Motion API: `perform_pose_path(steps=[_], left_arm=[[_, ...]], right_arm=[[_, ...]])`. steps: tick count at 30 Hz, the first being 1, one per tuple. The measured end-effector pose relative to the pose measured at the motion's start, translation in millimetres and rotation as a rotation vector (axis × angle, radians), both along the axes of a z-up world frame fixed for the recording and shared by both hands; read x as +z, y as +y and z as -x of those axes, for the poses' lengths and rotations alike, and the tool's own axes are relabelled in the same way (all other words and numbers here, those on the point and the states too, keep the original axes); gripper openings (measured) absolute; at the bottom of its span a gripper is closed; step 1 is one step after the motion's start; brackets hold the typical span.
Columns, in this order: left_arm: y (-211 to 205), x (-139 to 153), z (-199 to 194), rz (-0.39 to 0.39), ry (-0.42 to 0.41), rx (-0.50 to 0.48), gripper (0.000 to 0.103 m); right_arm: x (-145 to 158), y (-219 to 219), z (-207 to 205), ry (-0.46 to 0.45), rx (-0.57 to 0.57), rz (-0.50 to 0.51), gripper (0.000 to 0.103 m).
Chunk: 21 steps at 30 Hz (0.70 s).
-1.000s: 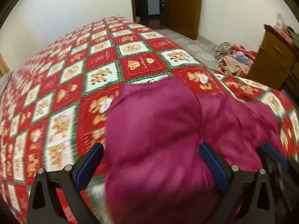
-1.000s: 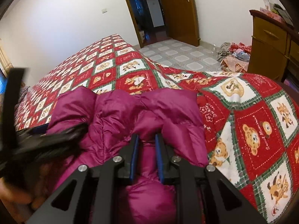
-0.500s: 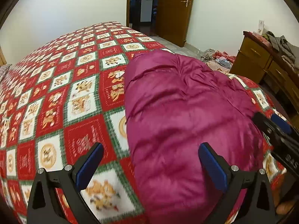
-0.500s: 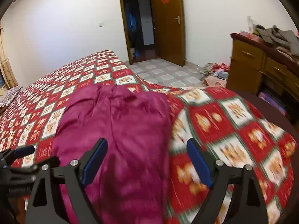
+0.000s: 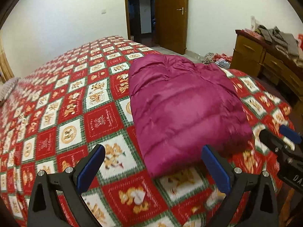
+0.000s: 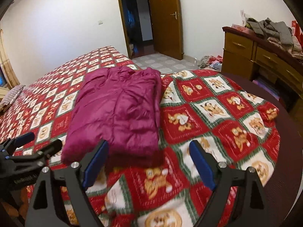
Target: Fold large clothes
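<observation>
A magenta puffer jacket (image 5: pixel 185 106) lies folded into a compact rectangle on the bed's red checked bear-print quilt (image 5: pixel 75 113); it also shows in the right wrist view (image 6: pixel 119 113). My left gripper (image 5: pixel 153 168) is open and empty, raised just short of the jacket's near edge. My right gripper (image 6: pixel 149 164) is open and empty, above the quilt at the jacket's near right corner. Each gripper shows in the other's view, the right one (image 5: pixel 280 147) and the left one (image 6: pixel 28 147).
A wooden dresser (image 6: pixel 265 60) topped with piled clothes stands on the right. Loose clothes (image 6: pixel 210 62) lie on the tiled floor by it. An open wooden door (image 6: pixel 166 19) is at the back. A striped pillow (image 6: pixel 11 96) lies far left.
One second ago my right gripper was shut on the jacket; both grippers are now open and have pulled back and up, leaving the jacket folded flat on the quilt.
</observation>
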<state>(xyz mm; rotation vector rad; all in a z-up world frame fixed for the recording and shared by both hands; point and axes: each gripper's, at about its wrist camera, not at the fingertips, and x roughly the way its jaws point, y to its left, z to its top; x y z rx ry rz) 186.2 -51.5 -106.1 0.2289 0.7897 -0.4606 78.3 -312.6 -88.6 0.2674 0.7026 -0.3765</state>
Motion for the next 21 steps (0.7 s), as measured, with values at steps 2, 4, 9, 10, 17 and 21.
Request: perform_pose_path(steps=[2, 4, 9, 10, 17, 21], left_arm=[[2, 3, 15, -0.028, -0.039, 0.007, 0.102], [6, 7, 24, -0.019, -0.059, 0.005, 0.102], [18, 27, 48, 0.024, -0.107, 0.026, 0.102], [21, 32, 54, 0.029, -0.125, 0.028, 0.102], [34, 64, 86, 0.068, -0.221, 0.062, 0.102], [46, 86, 103, 0.114, -0.284, 0.079, 0.102]], right_arm=[[3, 4, 11, -0.023, -0.002, -0.014, 0.089], [7, 10, 21, -0.05, -0.005, -0.019, 0.089], [19, 23, 42, -0.118, -0.01, -0.005, 0.089], [23, 26, 45, -0.128, -0.008, -0.003, 0.089], [57, 43, 65, -0.236, 0.011, 0.046, 0.09], [77, 51, 82, -0.314, 0.015, 0.066, 0.096]])
